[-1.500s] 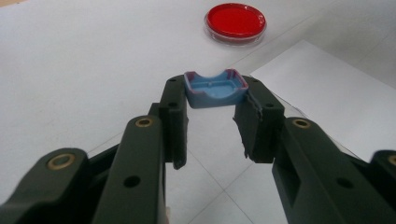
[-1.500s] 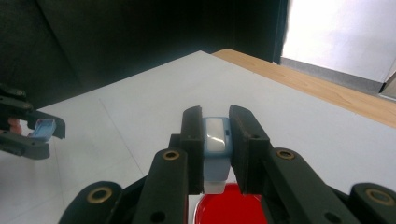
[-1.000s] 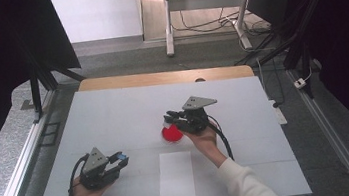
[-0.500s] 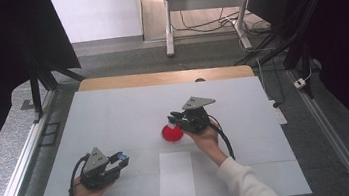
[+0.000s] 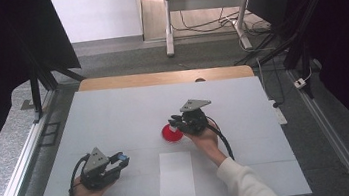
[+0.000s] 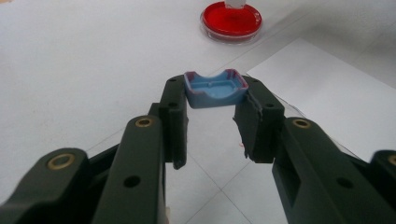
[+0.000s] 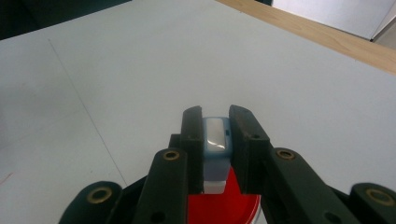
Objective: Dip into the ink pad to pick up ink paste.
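Left gripper (image 6: 212,109): your jaws are clamped on a small blue plastic tray-shaped piece (image 6: 215,88), held above the white desk (image 5: 114,115).
Right gripper (image 7: 216,140): your jaws are closed on a pale blue-and-white plastic block (image 7: 215,154), directly over the round red-filled clear dish (image 5: 172,133).
Dish location: mid-desk, near the white paper sheet (image 5: 176,174).
Markings: no writing legible.

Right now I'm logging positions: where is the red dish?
In the high view the red dish sits mid-table, just under the right claw, above the white paper sheet.
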Available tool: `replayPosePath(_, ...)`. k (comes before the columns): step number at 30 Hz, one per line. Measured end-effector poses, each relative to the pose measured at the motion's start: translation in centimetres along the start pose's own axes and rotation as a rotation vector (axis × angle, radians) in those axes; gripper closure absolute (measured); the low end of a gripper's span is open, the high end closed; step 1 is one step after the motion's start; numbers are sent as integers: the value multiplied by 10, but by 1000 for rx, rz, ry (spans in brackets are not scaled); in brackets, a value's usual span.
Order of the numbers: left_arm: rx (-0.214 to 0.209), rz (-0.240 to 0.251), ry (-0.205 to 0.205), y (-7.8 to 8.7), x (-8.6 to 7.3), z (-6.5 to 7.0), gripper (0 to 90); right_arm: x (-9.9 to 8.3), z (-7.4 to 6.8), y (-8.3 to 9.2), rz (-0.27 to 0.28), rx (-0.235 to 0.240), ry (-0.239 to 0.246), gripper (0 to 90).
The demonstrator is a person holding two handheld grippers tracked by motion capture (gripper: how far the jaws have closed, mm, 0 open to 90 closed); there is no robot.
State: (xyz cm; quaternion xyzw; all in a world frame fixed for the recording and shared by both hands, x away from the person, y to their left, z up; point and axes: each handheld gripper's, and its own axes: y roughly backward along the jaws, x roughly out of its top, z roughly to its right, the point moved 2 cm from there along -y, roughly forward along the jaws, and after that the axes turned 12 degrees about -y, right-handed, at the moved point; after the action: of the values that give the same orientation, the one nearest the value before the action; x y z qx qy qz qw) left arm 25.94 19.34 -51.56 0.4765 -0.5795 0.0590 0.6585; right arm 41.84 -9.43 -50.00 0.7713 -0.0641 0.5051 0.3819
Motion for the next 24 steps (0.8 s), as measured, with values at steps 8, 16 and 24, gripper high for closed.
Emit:
replayPosePath(8,-2,-4,-3,0,0,0,644,-1,-1,-2,-15,1,14,758)
replayPosePath(16,-2,-3,-3,0,0,0,644,-3,-2,-4,-24,-4,28,758)
replayPosePath(24,-4,-5,-4,-1,0,1,644,-5,0,-7,-36,-10,32,758)
